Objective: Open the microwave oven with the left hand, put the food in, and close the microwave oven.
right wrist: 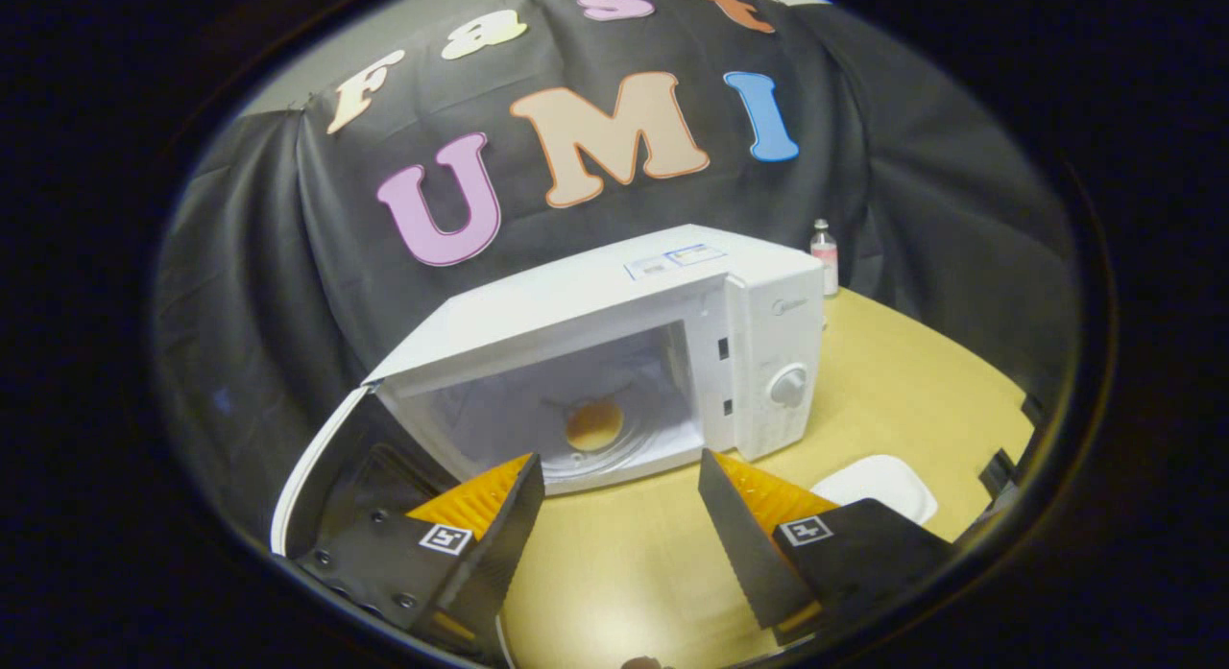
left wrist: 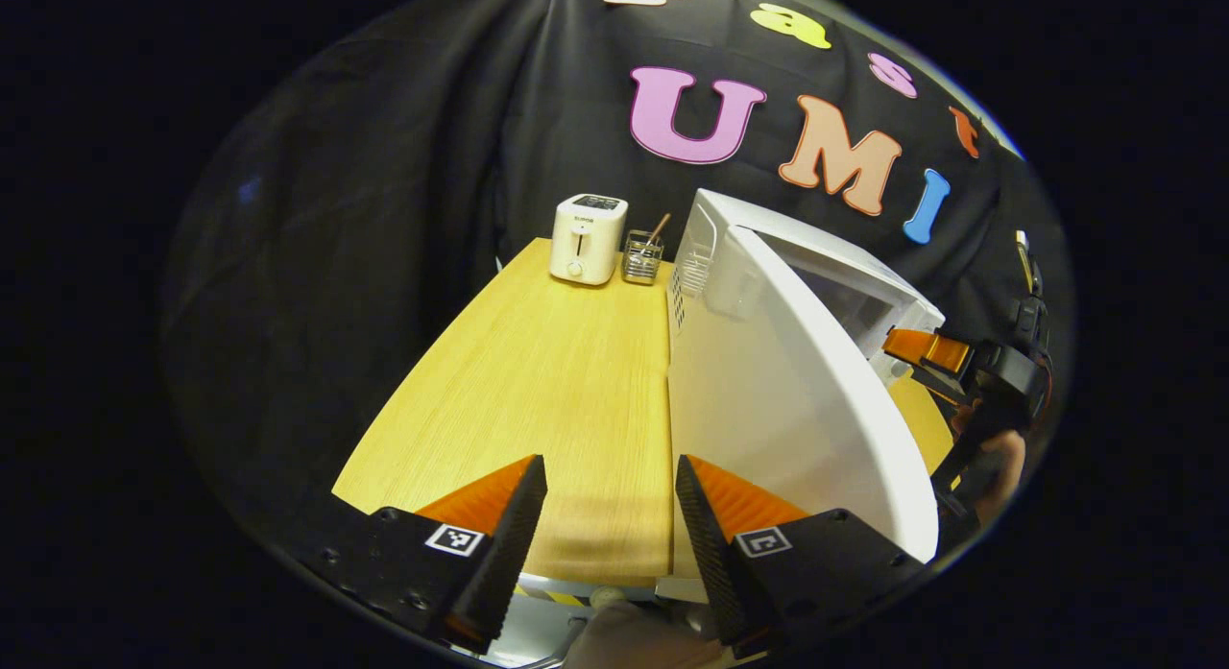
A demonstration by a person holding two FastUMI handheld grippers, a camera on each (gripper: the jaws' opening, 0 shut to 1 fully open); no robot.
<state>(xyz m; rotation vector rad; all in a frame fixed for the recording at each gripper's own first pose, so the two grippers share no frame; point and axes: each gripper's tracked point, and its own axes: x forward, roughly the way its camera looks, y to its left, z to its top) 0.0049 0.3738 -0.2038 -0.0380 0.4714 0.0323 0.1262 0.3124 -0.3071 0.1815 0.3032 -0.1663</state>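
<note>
**Door open, food inside, both grippers empty**

Left gripper view, left to right: toaster (left wrist: 588, 238) at the far edge of the table (left wrist: 538, 381); a clear holder (left wrist: 641, 257) just beside it; then the microwave (left wrist: 715, 237), its door (left wrist: 797, 410) swung wide toward the camera; left gripper (left wrist: 611, 520) low in front, jaws apart, nothing between them; right gripper (left wrist: 946, 357) at the far right, near the oven front.

Right gripper view, left to right: door (right wrist: 307, 467) edge-on at left; food (right wrist: 594, 424), a round bun, on the turntable in the cavity; right gripper (right wrist: 619, 515) before the opening, jaws apart, empty; dial (right wrist: 788, 385); white plate (right wrist: 879, 485) on the table (right wrist: 893, 381); small bottle (right wrist: 824, 256) behind the oven.
</note>
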